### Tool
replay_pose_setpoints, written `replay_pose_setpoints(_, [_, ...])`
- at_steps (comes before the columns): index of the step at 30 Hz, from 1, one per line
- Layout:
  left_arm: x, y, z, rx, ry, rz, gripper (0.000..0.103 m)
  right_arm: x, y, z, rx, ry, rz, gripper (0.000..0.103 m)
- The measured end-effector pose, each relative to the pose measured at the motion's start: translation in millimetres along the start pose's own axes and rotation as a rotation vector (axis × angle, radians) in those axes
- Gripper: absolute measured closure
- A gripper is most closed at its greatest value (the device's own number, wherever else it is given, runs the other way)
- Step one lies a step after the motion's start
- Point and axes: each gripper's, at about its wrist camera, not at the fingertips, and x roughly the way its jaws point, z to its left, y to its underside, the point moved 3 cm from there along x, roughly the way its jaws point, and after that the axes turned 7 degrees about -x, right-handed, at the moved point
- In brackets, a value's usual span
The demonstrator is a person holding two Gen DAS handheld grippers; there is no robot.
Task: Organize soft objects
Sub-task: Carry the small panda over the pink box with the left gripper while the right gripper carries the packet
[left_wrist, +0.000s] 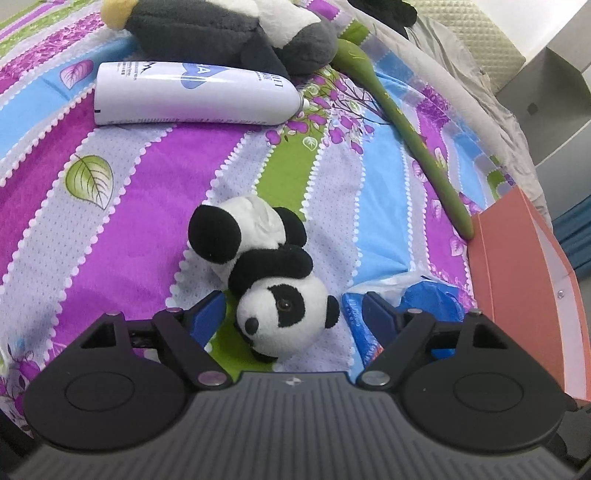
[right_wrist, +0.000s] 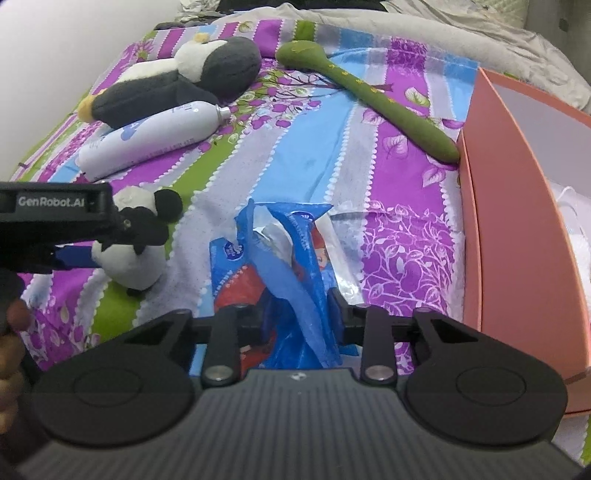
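Left gripper: my jaws stand wide apart around the panda's head; the pads do not press it yet.
Right gripper: my jaws stand close on either side of the blue wrapper, which rises between them. I cannot tell whether the pads press it.
Panda plush: lies on its side on the bed, head nearest me, body stretching away, just beside the wrapper.
Blue wrapper: crumpled plastic pack on the bed, between the panda and the orange box.
How they will handle: the panda is likely light and squashy; taking the head or the neck behind it should hold well. The wrapper looks thin, slick and floppy, so a pinch on a bunched fold is safest.
Others: penguin plush, white bottle and green plush stick lie further up the bed.
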Motion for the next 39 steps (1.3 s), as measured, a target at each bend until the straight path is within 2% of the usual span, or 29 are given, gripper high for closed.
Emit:
replay_pose_setpoints(3, [-1.7, -2.6, 0.2, 0.017, -0.010, -0.012, 0.038, 2.2, -1.1, -0.9, 0.008, -0.004, 0.012, 0.086])
replay_pose_setpoints(7, [-6.6, -5.0, -0.3, 0.041, -0.009, -0.021, 0.044, -2.4, -3.9, -0.7, 0.013, -0.001, 0.007, 0.092])
replay_pose_setpoints(10, [-13.4, -3.6, -2.0, 0.072, -0.015, -0.034, 0.046, -6.9, -5.2, 1.0, 0.012, 0.026, 0.008, 0.096])
replay_pose_setpoints(24, [-58.1, 15.7, -18.3, 0.189, 0.039, -0.075, 0.048, -49.7, -1.0, 0.0, 0.069, 0.080, -0.050, 0.096])
replay_pose_setpoints(39, [-122.8, 28.8, -44.5, 0.308, 0.117, -0.110, 0.047, -123.6, -0.1, 9.6, 0.145, 0.078, -0.161, 0.096])
